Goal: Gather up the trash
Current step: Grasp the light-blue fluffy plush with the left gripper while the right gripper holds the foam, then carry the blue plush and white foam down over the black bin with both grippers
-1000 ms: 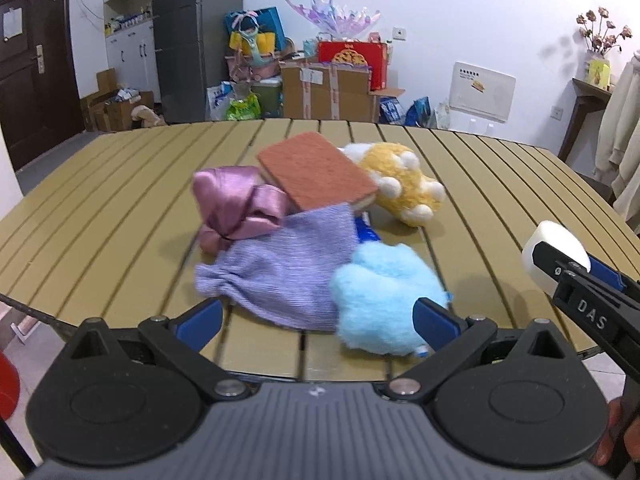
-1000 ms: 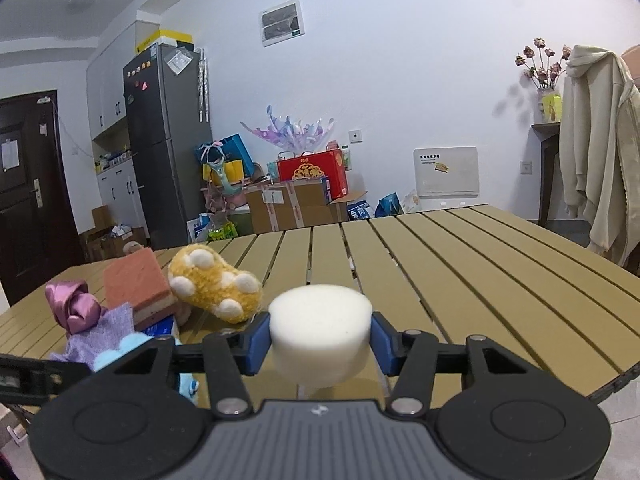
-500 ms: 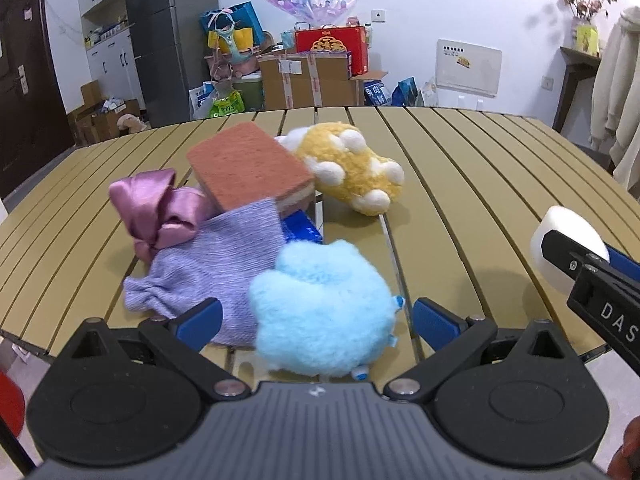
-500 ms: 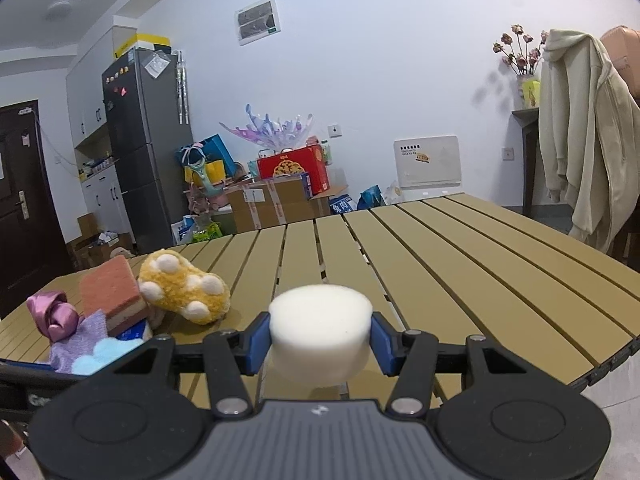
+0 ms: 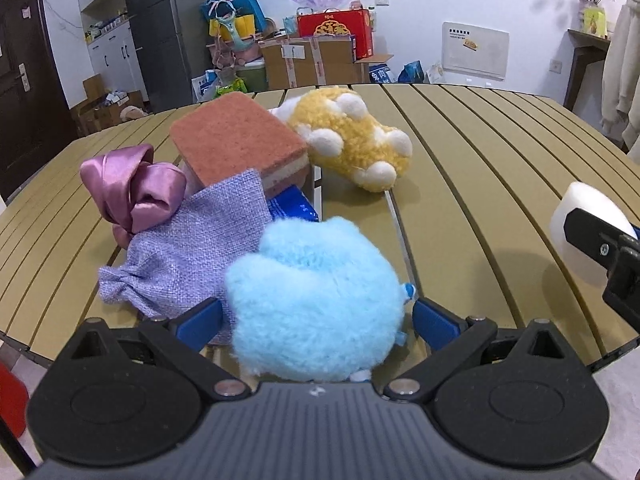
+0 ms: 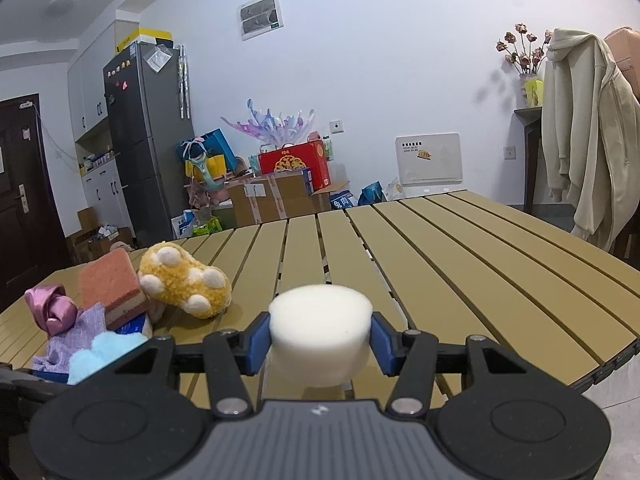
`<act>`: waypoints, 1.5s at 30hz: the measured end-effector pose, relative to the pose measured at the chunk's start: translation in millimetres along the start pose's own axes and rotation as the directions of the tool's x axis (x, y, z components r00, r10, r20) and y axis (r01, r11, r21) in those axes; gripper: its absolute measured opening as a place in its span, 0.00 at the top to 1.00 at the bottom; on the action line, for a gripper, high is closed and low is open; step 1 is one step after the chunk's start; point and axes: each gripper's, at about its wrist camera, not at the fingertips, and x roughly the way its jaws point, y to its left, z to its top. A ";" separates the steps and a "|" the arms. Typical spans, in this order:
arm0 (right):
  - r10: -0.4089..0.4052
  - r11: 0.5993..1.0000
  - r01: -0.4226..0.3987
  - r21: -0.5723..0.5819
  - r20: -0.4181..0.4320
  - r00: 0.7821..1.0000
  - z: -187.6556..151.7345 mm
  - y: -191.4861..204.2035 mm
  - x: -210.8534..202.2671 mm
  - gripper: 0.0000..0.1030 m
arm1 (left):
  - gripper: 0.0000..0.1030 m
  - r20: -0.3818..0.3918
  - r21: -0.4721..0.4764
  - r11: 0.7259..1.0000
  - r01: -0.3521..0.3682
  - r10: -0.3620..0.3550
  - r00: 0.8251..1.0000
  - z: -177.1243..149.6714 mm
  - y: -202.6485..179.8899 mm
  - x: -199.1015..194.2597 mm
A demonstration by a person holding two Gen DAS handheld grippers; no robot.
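A light-blue fluffy ball (image 5: 316, 300) lies at the near edge of the slatted table (image 5: 480, 168). My left gripper (image 5: 318, 320) is open, one blue finger on each side of the ball, and the pads do not squeeze it. Behind the ball lie a purple cloth pouch (image 5: 192, 248), a pink satin bow (image 5: 132, 192), a brick-red sponge (image 5: 240, 144), a blue packet (image 5: 294, 208) and a yellow plush paw (image 5: 352, 140). My right gripper (image 6: 320, 340) is shut on a white foam puck (image 6: 320, 328), held above the table's near edge; it also shows at the right edge of the left wrist view.
The right half of the table (image 6: 460, 264) is bare slats. Beyond it stand cardboard boxes (image 6: 272, 196), a red gift box (image 6: 294, 162) and a grey fridge (image 6: 148, 140). A beige coat (image 6: 588, 140) hangs at the right.
My left gripper has moved forward and down over the table edge, so the blue fluffy ball now sits between its fingers. The right gripper stayed still, gripping the foam puck.
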 end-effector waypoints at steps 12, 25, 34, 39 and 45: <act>0.013 1.000 -0.013 -0.004 -0.006 1.000 -1.2 3.3 2.2 0.50 | 0.28 0.034 0.023 0.999 0.033 -0.034 0.999 -5.5 1.8 -7.0; 0.029 1.000 -0.029 -0.005 0.001 1.000 -1.7 -0.3 -1.8 0.50 | 0.28 0.074 0.011 0.999 0.044 -0.044 0.996 -2.8 11.1 -29.7; 0.056 0.998 -0.055 -0.042 0.028 0.998 -5.1 6.5 -22.8 0.50 | 0.28 0.098 -0.005 0.998 0.059 -0.058 0.993 -5.7 28.0 -56.0; 0.064 0.997 -0.062 -0.054 0.044 0.997 -9.4 10.9 -42.5 0.50 | 0.28 0.101 -0.015 0.998 0.065 -0.063 0.993 -10.8 40.7 -69.2; 0.063 0.996 -0.059 -0.071 0.057 0.996 -11.9 16.1 -63.1 0.50 | 0.28 0.104 -0.016 0.997 0.074 -0.072 0.992 -22.7 52.9 -85.8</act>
